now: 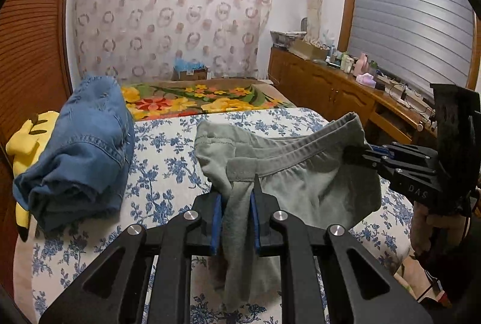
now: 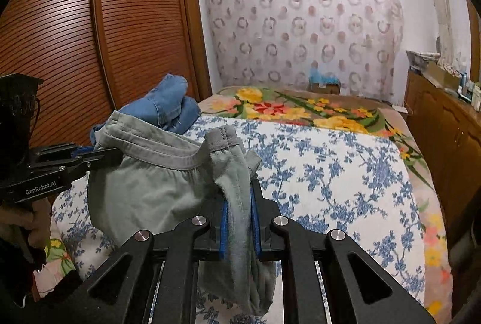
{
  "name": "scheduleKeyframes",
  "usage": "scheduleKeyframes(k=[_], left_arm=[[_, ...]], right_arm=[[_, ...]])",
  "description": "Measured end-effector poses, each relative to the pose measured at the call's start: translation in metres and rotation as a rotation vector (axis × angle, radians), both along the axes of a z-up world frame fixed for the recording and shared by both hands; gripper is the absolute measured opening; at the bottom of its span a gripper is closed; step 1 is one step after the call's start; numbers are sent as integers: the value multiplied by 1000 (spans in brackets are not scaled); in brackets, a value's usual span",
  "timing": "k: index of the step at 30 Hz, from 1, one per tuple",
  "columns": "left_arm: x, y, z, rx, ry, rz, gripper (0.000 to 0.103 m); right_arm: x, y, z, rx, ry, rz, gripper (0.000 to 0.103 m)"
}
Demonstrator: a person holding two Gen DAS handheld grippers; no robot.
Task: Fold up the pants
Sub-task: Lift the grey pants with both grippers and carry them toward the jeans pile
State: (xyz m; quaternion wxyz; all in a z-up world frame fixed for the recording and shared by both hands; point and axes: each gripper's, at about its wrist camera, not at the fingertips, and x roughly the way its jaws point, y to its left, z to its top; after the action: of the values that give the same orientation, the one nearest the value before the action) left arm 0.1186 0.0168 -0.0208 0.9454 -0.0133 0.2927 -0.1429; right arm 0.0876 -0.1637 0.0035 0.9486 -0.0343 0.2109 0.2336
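The grey-green pants [image 1: 300, 173] hang in the air above the bed, held at the waistband by both grippers. My left gripper [image 1: 237, 197] is shut on one end of the waistband, with cloth bunched between its blue pads. My right gripper [image 2: 239, 203] is shut on the other end; it shows in the left wrist view [image 1: 363, 151] at the right. The left gripper shows in the right wrist view [image 2: 99, 154] at the left. The pants [image 2: 150, 185] sag between them, and the legs hang below, partly hidden by the gripper bodies.
The bed [image 1: 168, 149] has a blue floral sheet and a bright flowered blanket [image 1: 195, 98] further back. Folded blue jeans [image 1: 75, 149] lie at the left on a yellow plush [image 1: 24, 143]. A wooden wardrobe [image 2: 75, 38] stands left, a cluttered wooden cabinet [image 1: 330, 83] right.
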Motion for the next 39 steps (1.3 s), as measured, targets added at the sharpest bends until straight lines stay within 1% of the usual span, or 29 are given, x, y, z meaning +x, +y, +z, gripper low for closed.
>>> scheduleKeyframes(k=[4,12,19,25,30,39], left_arm=[[5,0,3,7,-5,4,17],[13,0,5,21,-3,7,17],[18,5,12,29,-13,3,17],[27,21,28,17,-44,19,17],[37,41,42,18,-70,43,17],[55,80,69,43,-120,89,17]], right_arm=[[2,0,2,1,-14,6,12],[17,0,-1,9,-15,7,12],[29,5,6,28,-13,13,13],[46,20,21,17,-45,39,13],[69,34,36,16,-76,74,13],[116,69,59,9,-140,147,13]])
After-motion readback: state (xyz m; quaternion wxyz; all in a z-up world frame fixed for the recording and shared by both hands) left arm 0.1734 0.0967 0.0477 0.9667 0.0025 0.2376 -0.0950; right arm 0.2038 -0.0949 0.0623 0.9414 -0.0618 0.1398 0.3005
